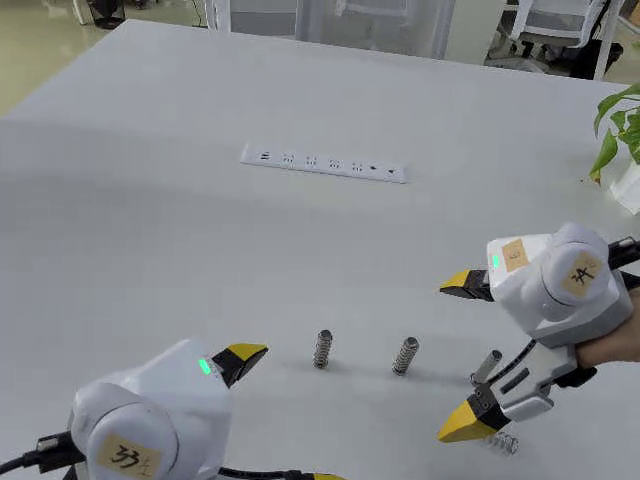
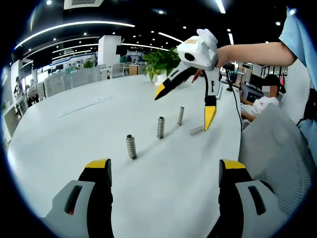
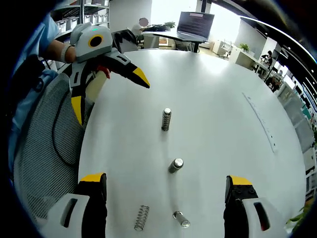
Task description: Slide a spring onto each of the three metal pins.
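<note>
1. My right gripper (image 1: 462, 355) was spread wide open. Nothing was pinched between its two yellow tips.
2. My left gripper (image 1: 280, 415) was spread wide open too. It held nothing.
3. Three pins stood in a row on the white tabletop (image 1: 200, 250), between my two grippers.
4. The first pin (image 1: 322, 349) was the one nearest my left gripper. It had a spring on it.
5. The middle pin (image 1: 405, 355) had a spring on it as well.
6. The bare pin (image 1: 486, 367) was the one nearest my right gripper. It was plain shiny metal, and it stood in the gap between that gripper's open tips.
7. The loose spring (image 1: 502, 441) lay flat on the tabletop. It was just beside the lower tip of my right gripper and near the bare pin. I could not tell if the tip touched it.
8. In the left gripper view, the row of pins ran straight ahead from my left gripper, and my right gripper hung over the far end.
9. A power strip (image 1: 325, 163) lay well ahead of both grippers.
10. A green plant (image 1: 620, 130) stood past my right gripper, at the edge of the tabletop.
</note>
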Demonstrator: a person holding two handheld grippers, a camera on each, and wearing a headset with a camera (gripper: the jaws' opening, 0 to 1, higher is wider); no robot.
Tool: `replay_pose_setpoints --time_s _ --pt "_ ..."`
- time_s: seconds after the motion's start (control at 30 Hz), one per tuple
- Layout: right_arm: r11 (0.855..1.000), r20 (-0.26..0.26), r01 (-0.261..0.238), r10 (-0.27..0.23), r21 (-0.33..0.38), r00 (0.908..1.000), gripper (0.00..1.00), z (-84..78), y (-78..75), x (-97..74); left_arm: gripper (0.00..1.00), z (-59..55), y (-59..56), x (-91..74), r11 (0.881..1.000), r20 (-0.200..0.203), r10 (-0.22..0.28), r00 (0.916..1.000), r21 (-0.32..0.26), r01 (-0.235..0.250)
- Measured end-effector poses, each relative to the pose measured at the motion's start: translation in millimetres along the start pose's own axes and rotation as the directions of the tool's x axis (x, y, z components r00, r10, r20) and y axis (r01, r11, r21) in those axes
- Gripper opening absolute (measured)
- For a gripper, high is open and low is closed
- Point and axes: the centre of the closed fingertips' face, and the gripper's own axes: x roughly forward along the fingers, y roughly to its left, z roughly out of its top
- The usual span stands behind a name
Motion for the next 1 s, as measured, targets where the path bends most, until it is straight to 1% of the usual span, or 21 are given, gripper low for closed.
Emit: replay_pose_setpoints --time_s 0.17,0.27,0.4,0.5,0.53,0.7,0.8,0.9,1.0 --pt "0.997 0.038 0.041 -0.043 0.066 0.9983 0.99 -8.1 4.7 -11.6 0.88 0.9 -1.6 0.0 1.000 -0.003 -0.009 1.0000 0.015 0.009" --pt "0.992 0.058 0.074 -0.080 0.098 0.9951 0.99 -14.3 7.2 -21.0 0.87 2.7 -1.3 0.2 1.000 -0.003 -0.011 0.9999 0.027 0.011" --pt "0.986 0.076 0.106 -0.117 0.131 0.9902 0.99 -21.6 12.6 -30.9 0.87 4.0 -1.1 1.5 0.999 -0.005 -0.020 0.9998 0.037 0.020" --pt "0.978 0.089 0.125 -0.141 0.165 0.9860 0.99 -28.5 18.3 -37.6 0.87 5.1 -0.9 3.0 0.999 -0.008 -0.026 0.9996 0.046 0.026" --pt "0.974 0.094 0.134 -0.153 0.183 0.9837 0.99 -32.0 20.8 -40.3 0.87 5.5 -0.5 3.8 0.998 -0.009 -0.028 0.9996 0.048 0.028" --pt "0.962 0.093 0.156 -0.181 0.222 0.9792 0.99 -45.4 30.3 -49.2 0.87 6.8 0.3 5.1 0.998 -0.011 -0.033 0.9994 0.057 0.034" --pt "0.949 0.099 0.178 -0.210 0.260 0.9727 0.99 -53.8 33.4 -57.2 0.87 7.2 0.1 6.2 0.997 -0.017 -0.041 0.9990 0.064 0.042" --pt "0.939 0.101 0.197 -0.233 0.282 0.9672 0.99 -61.0 36.4 -63.6 0.87 6.8 -1.2 8.0 0.996 -0.027 -0.050 0.9984 0.074 0.052" --pt "0.928 0.100 0.213 -0.254 0.306 0.9622 0.99 -68.2 39.4 -69.8 0.87 7.6 -0.7 8.9 0.996 -0.028 -0.051 0.9983 0.075 0.053"
